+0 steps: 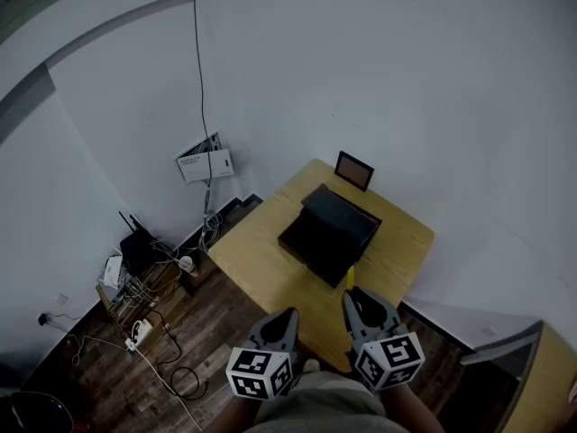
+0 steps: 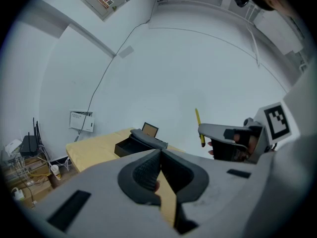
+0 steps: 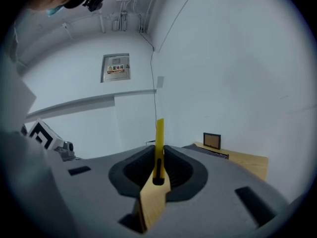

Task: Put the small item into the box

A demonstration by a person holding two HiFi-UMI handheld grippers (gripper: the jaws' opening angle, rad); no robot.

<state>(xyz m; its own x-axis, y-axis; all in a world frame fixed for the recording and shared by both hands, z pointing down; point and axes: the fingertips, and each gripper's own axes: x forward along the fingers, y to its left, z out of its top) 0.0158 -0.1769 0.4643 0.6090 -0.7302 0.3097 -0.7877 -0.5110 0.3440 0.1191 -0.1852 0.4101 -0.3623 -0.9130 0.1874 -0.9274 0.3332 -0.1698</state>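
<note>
On the wooden table (image 1: pixel 257 258), the box (image 1: pixel 329 230) interior is obscured by shadow. The yellow item (image 3: pixel 159 135) is clamped by the right gripper (image 3: pixel 159 157); the left gripper (image 2: pixel 161 155) is closed, empty.

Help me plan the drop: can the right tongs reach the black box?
Likely yes: nothing stands between the right tongs, gripping the yellow item, and the black box on the table.

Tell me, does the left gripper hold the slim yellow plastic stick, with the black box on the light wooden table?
No: the right gripper holds the slim yellow plastic stick, as the right gripper view shows. The black box is on the light wooden table.
</note>
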